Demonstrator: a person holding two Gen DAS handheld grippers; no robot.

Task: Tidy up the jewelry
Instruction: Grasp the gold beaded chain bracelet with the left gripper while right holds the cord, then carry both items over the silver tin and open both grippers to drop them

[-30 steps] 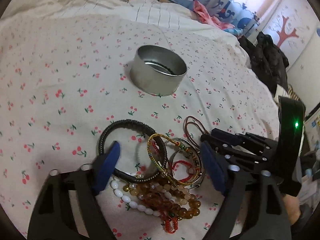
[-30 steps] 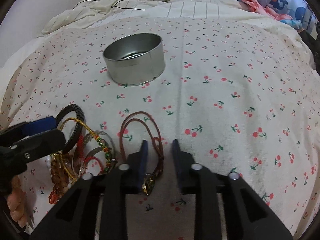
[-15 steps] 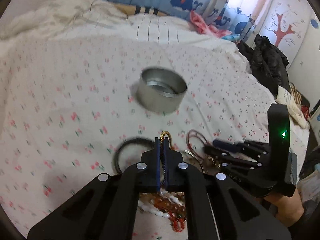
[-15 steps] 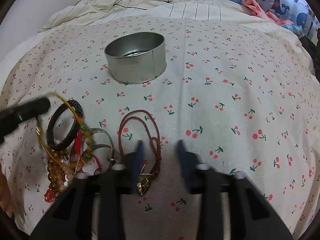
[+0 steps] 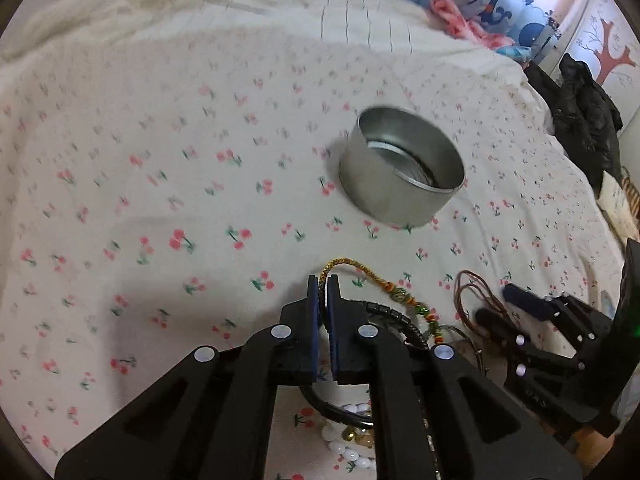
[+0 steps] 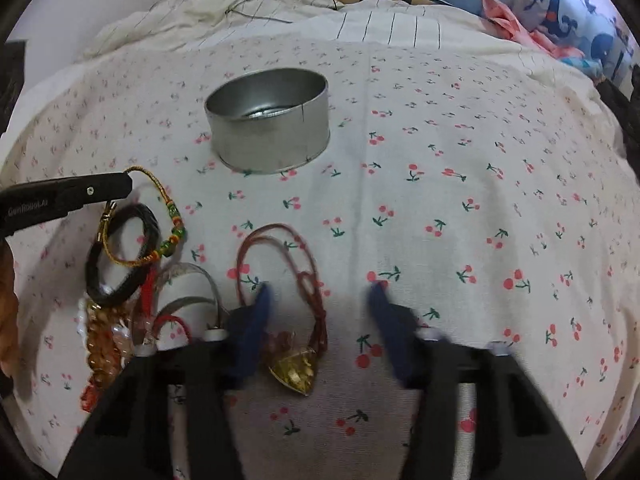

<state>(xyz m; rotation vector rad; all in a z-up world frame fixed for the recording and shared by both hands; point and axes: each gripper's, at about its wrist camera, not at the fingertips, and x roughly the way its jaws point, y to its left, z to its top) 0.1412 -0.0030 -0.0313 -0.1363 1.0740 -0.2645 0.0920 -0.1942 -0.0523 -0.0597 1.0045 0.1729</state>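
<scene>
Over the bedspread (image 5: 160,208) | left gripper (image 5: 323,280) pinches gold braided bracelet (image 6: 160,204) | tin (image 5: 400,172) ahead-right, nearest | right gripper (image 6: 320,300) wide, astride cord necklace (image 6: 304,264)

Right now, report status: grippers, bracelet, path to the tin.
Left gripper shut on gold braided bracelet, lifting it. Right gripper open over the red cord necklace. Metal tin ahead, nothing between.

bedsheet (image 6: 460,208) open — only tin (image 6: 268,128) obstructs
</scene>
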